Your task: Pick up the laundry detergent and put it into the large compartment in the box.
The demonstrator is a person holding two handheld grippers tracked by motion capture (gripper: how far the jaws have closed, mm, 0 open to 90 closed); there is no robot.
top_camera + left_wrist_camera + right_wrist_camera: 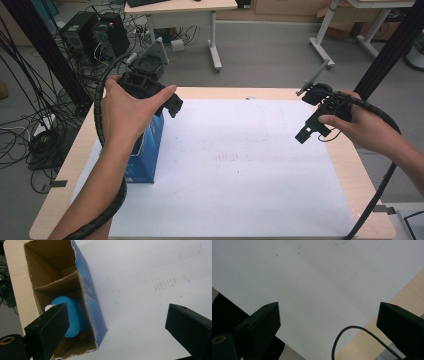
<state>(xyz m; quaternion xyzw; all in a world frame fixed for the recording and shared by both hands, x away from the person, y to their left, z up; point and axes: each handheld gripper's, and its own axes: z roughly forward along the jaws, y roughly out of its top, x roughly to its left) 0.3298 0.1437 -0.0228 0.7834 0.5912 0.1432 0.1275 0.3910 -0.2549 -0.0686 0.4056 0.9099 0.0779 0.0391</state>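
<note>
Left gripper view: left gripper (117, 322) jaws released, wide apart, above open blue cardboard box (88, 292) w/ blue plastic bottle (71, 315) inside. Right gripper (328, 322) released over white sheet (312, 277).

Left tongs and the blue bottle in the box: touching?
Cannot tell. In the left gripper view the left tongs stand wide open, and one jaw overlaps the blue bottle inside the blue box, so neither contact nor gap shows plainly.

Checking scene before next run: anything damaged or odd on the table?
The blue box has a ragged, torn top edge, with a blue item in one compartment. The white sheet carries faint smudges near its middle. Nothing is spilled.
</note>
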